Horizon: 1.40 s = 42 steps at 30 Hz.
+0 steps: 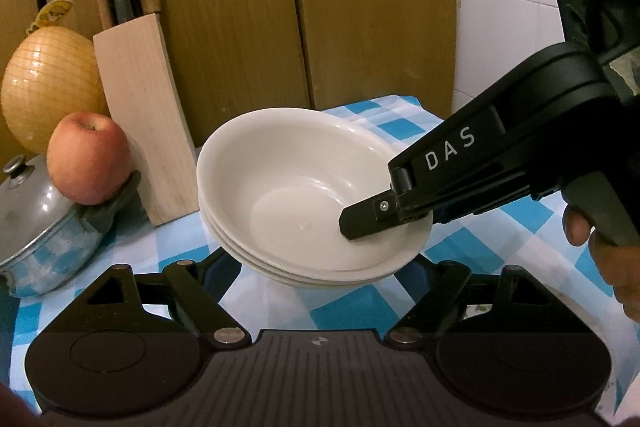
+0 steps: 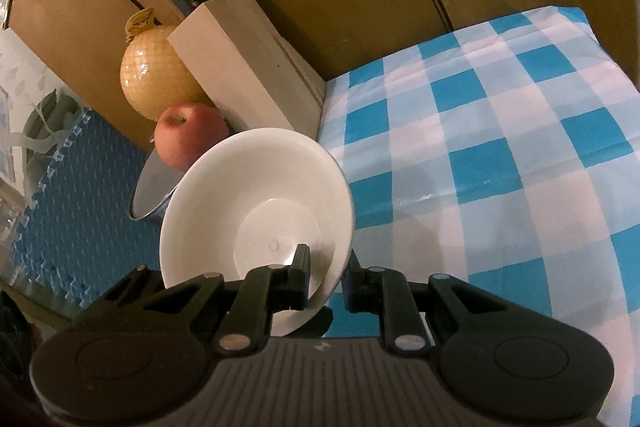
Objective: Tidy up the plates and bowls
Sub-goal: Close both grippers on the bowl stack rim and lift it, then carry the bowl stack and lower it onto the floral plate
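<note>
A stack of three white bowls [image 1: 296,187] hangs tilted above the blue-and-white checked tablecloth [image 1: 500,247]. My right gripper [image 1: 368,219] comes in from the right and is shut on the stack's near-right rim, one finger inside the top bowl and the other under the rim. In the right wrist view the same bowls [image 2: 248,195] fill the centre, with the rim pinched in my right gripper [image 2: 326,275]. My left gripper [image 1: 320,267] stands wide below the stack. Its fingertips [image 1: 220,263] flank the bowls' base and do not visibly press on it.
A wooden knife block [image 1: 140,115], a red apple [image 1: 86,157], a netted yellow pomelo [image 1: 48,87] and a lidded metal pot [image 1: 40,227] crowd the left. Wooden cabinet doors stand behind. A person's hand [image 1: 600,247] grips the right handle. The checked cloth [image 2: 480,147] stretches to the right.
</note>
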{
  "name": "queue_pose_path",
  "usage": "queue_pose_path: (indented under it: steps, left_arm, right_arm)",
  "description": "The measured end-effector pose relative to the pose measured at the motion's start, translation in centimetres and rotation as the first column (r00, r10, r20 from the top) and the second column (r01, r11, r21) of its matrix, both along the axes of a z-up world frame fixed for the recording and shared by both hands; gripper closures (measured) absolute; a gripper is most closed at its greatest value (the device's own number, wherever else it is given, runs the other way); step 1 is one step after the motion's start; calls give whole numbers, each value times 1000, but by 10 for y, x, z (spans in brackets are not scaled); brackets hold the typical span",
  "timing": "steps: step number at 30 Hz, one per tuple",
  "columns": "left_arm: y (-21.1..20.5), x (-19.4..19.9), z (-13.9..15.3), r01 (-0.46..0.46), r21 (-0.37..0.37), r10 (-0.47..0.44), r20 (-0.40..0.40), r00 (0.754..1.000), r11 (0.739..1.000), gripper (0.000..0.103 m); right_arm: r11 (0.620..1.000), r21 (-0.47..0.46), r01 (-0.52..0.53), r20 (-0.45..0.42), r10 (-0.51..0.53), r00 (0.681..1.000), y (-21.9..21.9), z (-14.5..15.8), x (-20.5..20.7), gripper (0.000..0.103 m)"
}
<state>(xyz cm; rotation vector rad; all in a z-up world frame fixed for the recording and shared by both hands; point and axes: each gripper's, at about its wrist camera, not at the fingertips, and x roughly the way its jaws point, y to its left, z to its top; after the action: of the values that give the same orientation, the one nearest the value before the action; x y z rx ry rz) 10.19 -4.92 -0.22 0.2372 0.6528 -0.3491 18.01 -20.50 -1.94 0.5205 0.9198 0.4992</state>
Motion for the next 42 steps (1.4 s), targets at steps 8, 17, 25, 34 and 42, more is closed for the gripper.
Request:
queue_pose_path:
  steps: [8,17,25,34,42]
  left_arm:
    - [0,-17,0,5,0,-5,-14,1000,1000,17]
    - [-3,-33,5,17,-4,-17,-19,1000,1000,17]
    - [-4,-53,8,32,-8,-32,-27,999,999,16]
    - [-10,-72,1,77,-6,-77,-70,995,997,15]
    - [-15,-81,-9,112,5,-111,-118,987,994,15]
  right_arm:
    - [999,-23,-31,-7,30,1000,-1,1,-17,89]
    - [999,-30,-36,0,36,999,-6,7,-37,89]
    - [998,-40,-47,-3,47,999,-9,10,-60,88]
    - [997,-63,-51,-42,48,998,-14,2,-84,87]
    - [995,-83,-60,-81,53,995,-18,-7,-98,86]
